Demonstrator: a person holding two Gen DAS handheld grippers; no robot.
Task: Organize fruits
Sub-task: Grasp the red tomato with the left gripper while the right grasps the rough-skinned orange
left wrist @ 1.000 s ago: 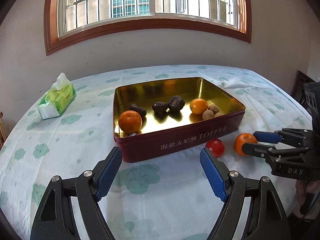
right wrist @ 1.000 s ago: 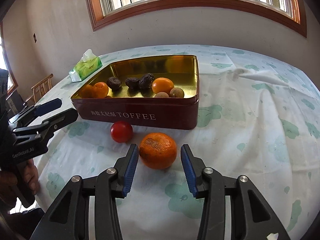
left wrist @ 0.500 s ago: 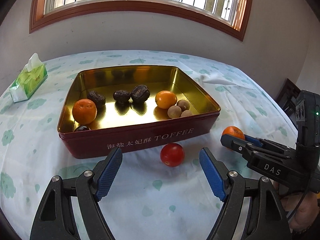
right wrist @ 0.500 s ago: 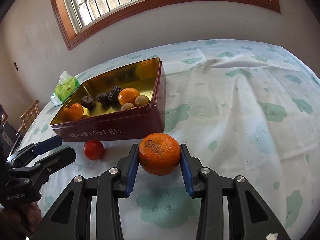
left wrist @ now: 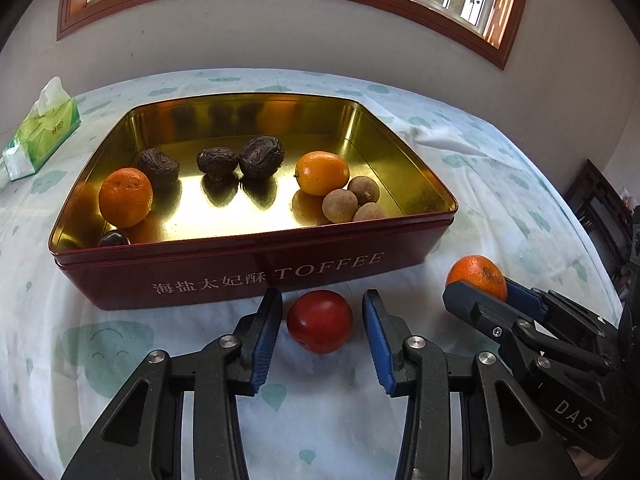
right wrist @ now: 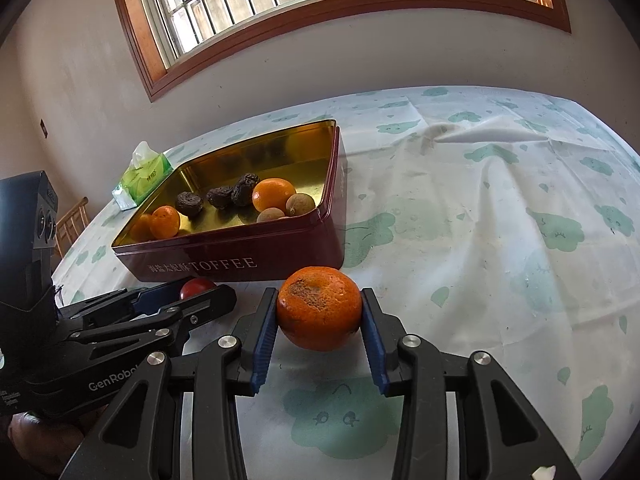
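A red round fruit (left wrist: 320, 322) lies on the tablecloth just in front of the dark red toffee tin (left wrist: 256, 276). My left gripper (left wrist: 322, 294) straddles it and its jaws are closing. A thin gap still shows between each blue pad and the fruit. My right gripper (right wrist: 319, 294) is shut on a mandarin (right wrist: 319, 314) with a rough brown patch, its pads pressing both sides. In the left wrist view that mandarin (left wrist: 474, 270) and the right gripper (left wrist: 478, 290) sit to the right of the tin. The right wrist view shows the left gripper (right wrist: 200, 290) around the red fruit (right wrist: 196, 286).
Inside the tin lie two oranges (left wrist: 126, 196), three dark wrinkled fruits (left wrist: 262, 156) and three small brown ones (left wrist: 340, 206). A green tissue pack (left wrist: 42, 132) lies at the far left. Dark wooden furniture (left wrist: 600, 208) stands beyond the table's right edge.
My left gripper moved in around the red fruit and its jaws narrowed sharply. My right gripper closed onto the mandarin, and its view rolled.
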